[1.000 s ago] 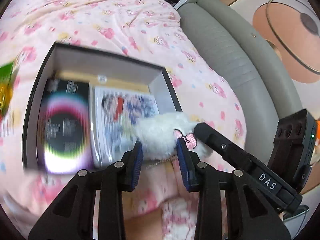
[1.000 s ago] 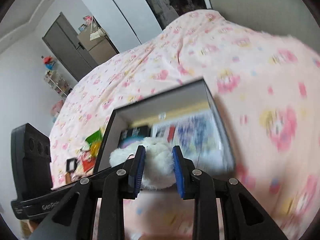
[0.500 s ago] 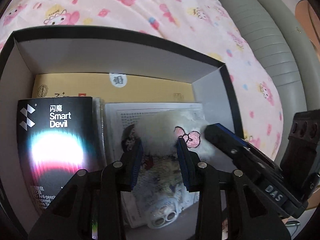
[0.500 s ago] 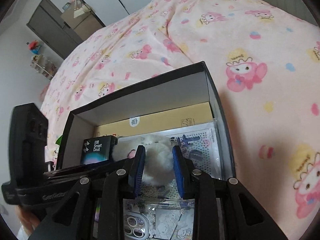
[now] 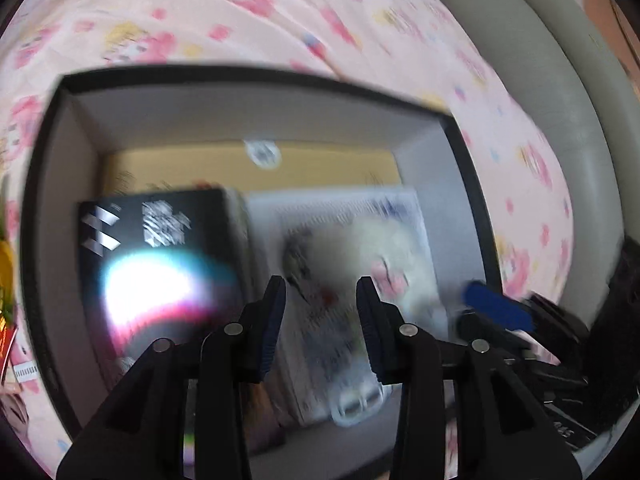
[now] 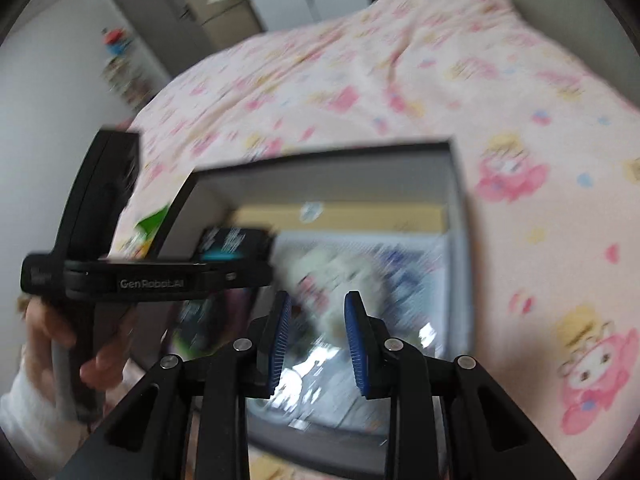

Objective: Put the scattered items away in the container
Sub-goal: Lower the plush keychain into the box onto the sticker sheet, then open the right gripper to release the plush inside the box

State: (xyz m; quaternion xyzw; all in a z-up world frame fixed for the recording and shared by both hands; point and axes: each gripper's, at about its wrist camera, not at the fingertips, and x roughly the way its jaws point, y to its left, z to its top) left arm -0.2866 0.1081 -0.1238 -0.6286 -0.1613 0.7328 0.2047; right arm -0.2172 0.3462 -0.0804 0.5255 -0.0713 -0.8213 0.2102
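Note:
A black-rimmed open box (image 5: 240, 74) (image 6: 320, 156) rests on the pink quilt. Inside it lies a white plush toy (image 5: 384, 248) (image 6: 332, 276) with a pink bow, on top of printed packets. My left gripper (image 5: 322, 308) hovers over the box. Its jaws are opening, nothing is between them, and the plush sits just past the tips. My right gripper (image 6: 318, 328) is shut to a narrow slit, with the plush beyond its tips. Blur hides whether any fur still touches its pads (image 5: 496, 308). The left tool's black body (image 6: 120, 280) crosses the right wrist view.
The box also holds a black carton (image 5: 160, 260), a tan carton (image 5: 320, 160) and clear printed packets (image 5: 340, 344). Green and yellow snack packets (image 6: 152, 220) lie on the quilt left of the box. A grey padded headboard (image 5: 560, 80) runs along the right. A hand (image 6: 52, 340) holds the left tool.
Both grippers came down over the box carrying the plush between their pads. The plush now lies on the packets, clear of the left pads. The left jaws have widened.

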